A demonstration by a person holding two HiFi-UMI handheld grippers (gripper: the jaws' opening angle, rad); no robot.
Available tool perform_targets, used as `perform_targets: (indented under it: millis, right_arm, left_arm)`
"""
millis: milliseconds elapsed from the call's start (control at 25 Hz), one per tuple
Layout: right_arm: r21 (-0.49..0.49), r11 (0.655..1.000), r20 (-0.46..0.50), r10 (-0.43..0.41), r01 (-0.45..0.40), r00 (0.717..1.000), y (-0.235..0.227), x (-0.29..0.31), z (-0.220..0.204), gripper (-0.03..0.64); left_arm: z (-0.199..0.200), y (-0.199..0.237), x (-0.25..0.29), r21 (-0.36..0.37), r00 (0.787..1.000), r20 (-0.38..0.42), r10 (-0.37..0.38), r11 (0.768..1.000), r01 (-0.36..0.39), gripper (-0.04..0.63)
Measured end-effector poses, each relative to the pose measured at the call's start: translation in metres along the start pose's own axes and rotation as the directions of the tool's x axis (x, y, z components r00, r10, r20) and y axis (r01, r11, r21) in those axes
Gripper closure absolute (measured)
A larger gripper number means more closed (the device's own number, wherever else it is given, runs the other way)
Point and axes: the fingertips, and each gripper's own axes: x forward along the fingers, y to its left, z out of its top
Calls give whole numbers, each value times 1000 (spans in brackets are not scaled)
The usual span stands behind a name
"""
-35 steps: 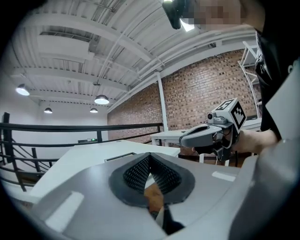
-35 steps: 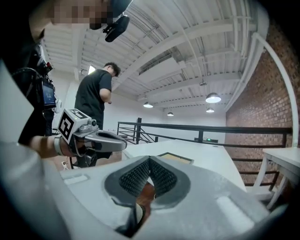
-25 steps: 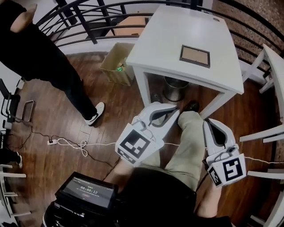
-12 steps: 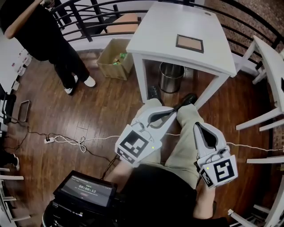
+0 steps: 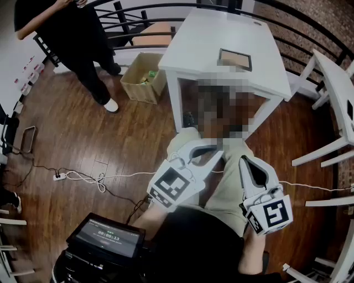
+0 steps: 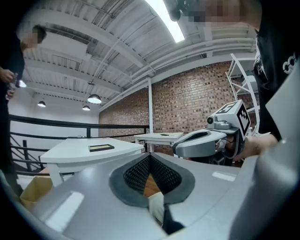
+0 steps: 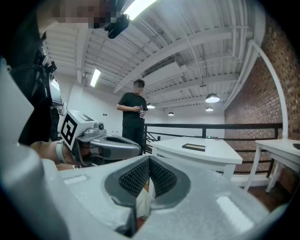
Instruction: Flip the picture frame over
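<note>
The picture frame [image 5: 234, 59] lies flat on the white table [image 5: 210, 38], brown panel up inside a dark border. It is also visible in the left gripper view [image 6: 101, 147] and the right gripper view [image 7: 194, 146]. Both grippers are held low over the person's lap, well short of the table and pointing towards it. My left gripper [image 5: 219, 151] is shut and holds nothing, its jaws meeting at the tip [image 6: 150, 155]. My right gripper [image 5: 243, 161] is likewise shut and holds nothing [image 7: 149, 160]. Each shows beside the other in the gripper views.
A person in black [image 5: 72, 38] stands at the far left by the dark railing [image 5: 138, 11]. An open cardboard box [image 5: 142, 77] sits by the table's left leg. More white furniture [image 5: 337, 83] stands at the right. Cables [image 5: 83, 178] cross the wooden floor, and a screen [image 5: 108, 235] is below.
Both grippers have moved forward towards the table, still shut. The standing person has stepped away towards the railing.
</note>
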Motion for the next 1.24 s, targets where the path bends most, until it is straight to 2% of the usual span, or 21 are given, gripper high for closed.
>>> perform_targets:
  millis: [680,1040,1240]
  right_arm:
    - [27,999,-3,-21,21,1000,-10,-15,1,624]
    - [44,999,13,3,-3,1000,-5,-4,-7,624]
    - [58,994,56,90,-93,994,11,27,-14,624]
  left_arm:
    - [5,-16,9,20,1000,-7,-20,1000,20,580]
    - [-3,-15,10,35,999,-29,-30,999,31,580]
    - [-18,10,-11,52,997,-57,52,997,-49,580]
